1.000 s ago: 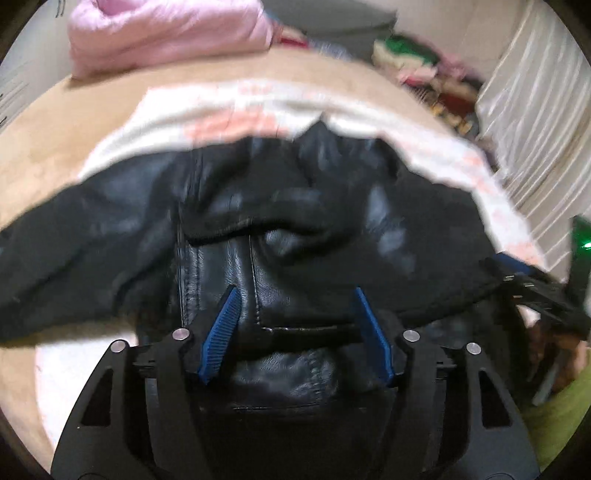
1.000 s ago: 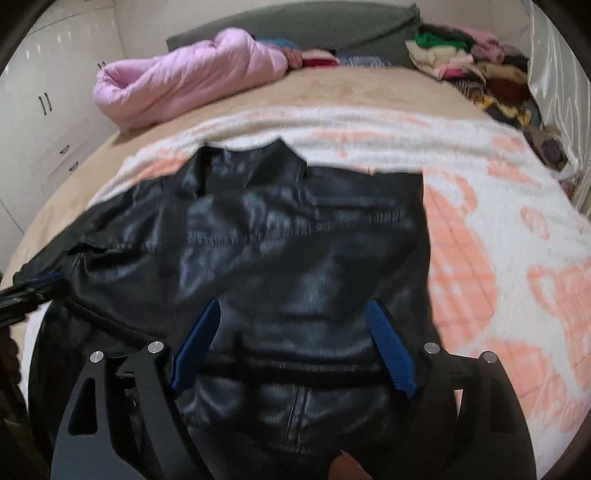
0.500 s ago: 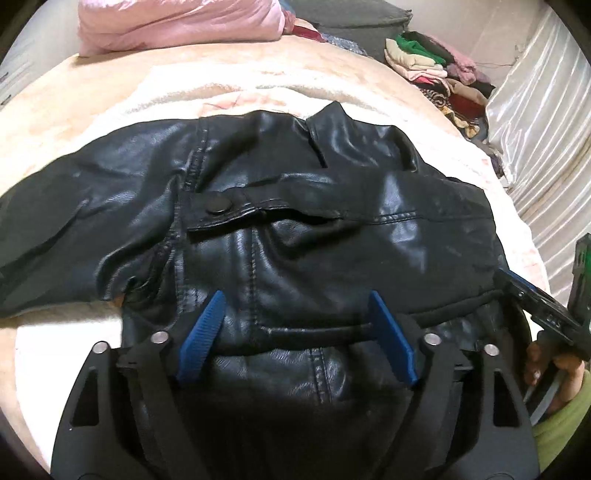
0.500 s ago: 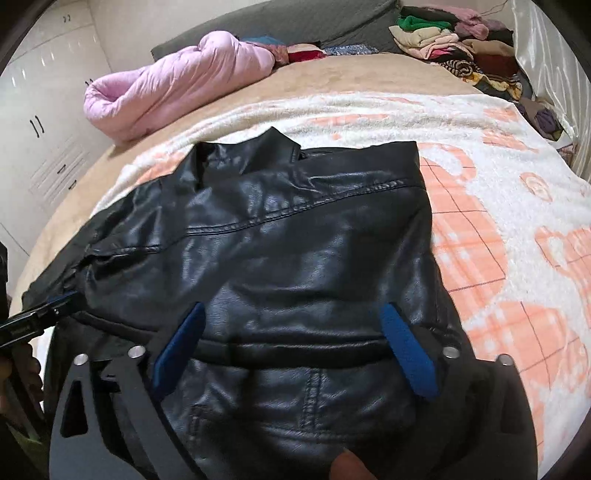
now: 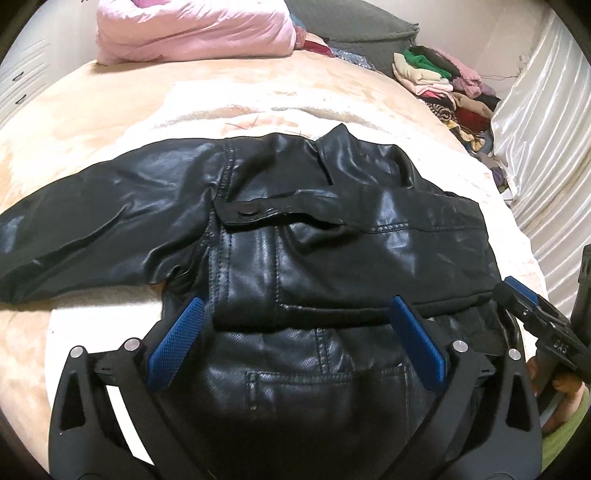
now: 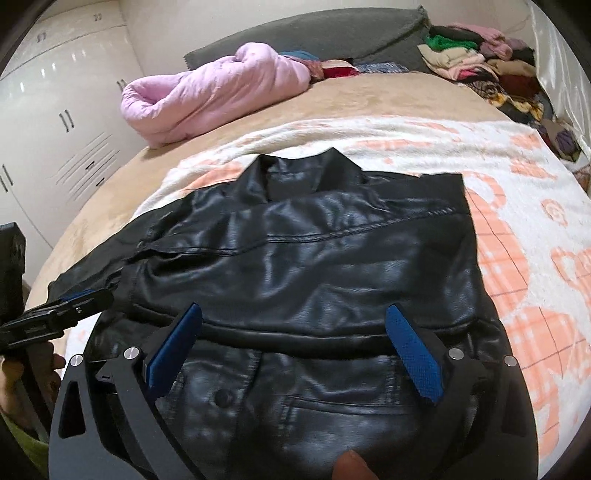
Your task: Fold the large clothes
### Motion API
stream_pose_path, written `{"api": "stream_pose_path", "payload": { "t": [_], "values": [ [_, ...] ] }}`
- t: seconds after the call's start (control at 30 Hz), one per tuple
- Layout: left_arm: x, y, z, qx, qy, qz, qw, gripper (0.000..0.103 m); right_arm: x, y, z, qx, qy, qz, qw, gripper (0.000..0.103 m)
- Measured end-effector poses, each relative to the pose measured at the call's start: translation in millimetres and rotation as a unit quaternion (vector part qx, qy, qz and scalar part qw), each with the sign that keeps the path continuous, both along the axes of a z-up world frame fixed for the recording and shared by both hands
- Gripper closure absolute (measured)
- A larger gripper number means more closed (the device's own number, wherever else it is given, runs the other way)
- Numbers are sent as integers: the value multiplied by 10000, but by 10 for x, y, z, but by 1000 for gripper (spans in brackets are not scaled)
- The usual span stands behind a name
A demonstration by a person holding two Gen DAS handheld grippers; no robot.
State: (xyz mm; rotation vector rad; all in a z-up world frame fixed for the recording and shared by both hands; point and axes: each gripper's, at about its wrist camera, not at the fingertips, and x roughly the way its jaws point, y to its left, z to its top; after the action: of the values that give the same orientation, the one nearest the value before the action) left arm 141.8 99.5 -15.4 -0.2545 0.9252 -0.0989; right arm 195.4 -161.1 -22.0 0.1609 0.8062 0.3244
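Black leather jacket (image 5: pixel 332 236) lay spread on the patterned blanket (image 6: pixel 517 229) over the bed, its right side folded across the chest. Compared with a second earlier, both sets of jaws had widened and were opening further: I saw the left gripper (image 5: pixel 295 314) and right gripper (image 6: pixel 293 314) spread over the near hem fold, pinching nothing, the jacket below and beyond them.

A tan-covered bed (image 6: pixel 369 99) is lying beside glossy white wardrobes (image 6: pixel 55 122), a grey headboard (image 6: pixel 332 35) is backing it, and pale curtains (image 5: pixel 546 147) are hanging alongside.
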Motion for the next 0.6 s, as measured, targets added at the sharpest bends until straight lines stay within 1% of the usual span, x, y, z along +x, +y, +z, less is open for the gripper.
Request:
{"api": "stream_pose_path", "payload": {
  "t": [0.2,0.37,0.5,0.6],
  "values": [
    [-110,191,39,32,-18,215,9998,9,-28,274,169,-117,-192,233,9995,4],
    [-199,373,99,45,-111,412,9991,9,-76,530,303,-181,-376,476,9980,4],
    [-258,491,156,263,-209,597,9977,9,-92,734,373,-224,-432,646,9967,4],
    [-305,614,186,285,-250,719,9967,9,-100,880,421,-248,-480,774,9955,4]
  ]
}}
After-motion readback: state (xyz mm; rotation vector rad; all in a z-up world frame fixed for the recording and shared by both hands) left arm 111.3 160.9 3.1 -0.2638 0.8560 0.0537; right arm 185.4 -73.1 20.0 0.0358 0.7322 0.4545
